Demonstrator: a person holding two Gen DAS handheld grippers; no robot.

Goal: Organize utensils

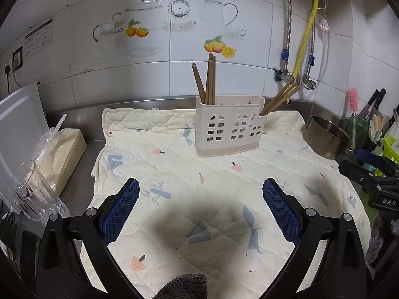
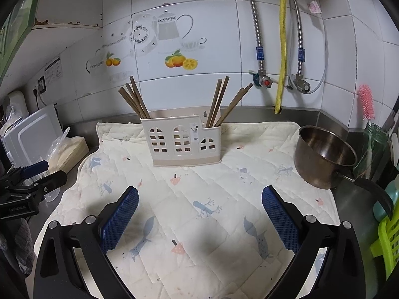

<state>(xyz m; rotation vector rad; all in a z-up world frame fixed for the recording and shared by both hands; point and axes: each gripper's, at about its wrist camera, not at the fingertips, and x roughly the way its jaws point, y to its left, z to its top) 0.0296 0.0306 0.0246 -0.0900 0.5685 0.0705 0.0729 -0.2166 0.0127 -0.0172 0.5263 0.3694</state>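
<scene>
- Left gripper (image 1: 200, 194): hovering over the quilted mat (image 1: 174, 169), jaws standing wide, holding nothing.
- Right gripper (image 2: 200, 203): hovering over the same mat, jaws likewise spread wide and empty.
- Utensil holder (image 2: 183, 143): one, cream plastic with window cut-outs, standing upright at the far side of the mat, straight ahead of both pairs of jaws and well apart from them.
- Chopsticks, left compartment (image 2: 134, 99): about five sticks, standing on end, leaning left.
- Chopsticks, right compartment (image 2: 224, 102): about four, leaning right; the middle compartment is appearing empty of sticks.
- Long axes are running near vertical, tops poking above the rim; a grasp would likely be coming at the upper ends.
- Neither gripper is looking clearly nearer; the right one is facing the holder more squarely.
- No loose sticks are lying on the mat.
- Steel pot (image 2: 324, 157): one, sitting right of the holder.
</scene>
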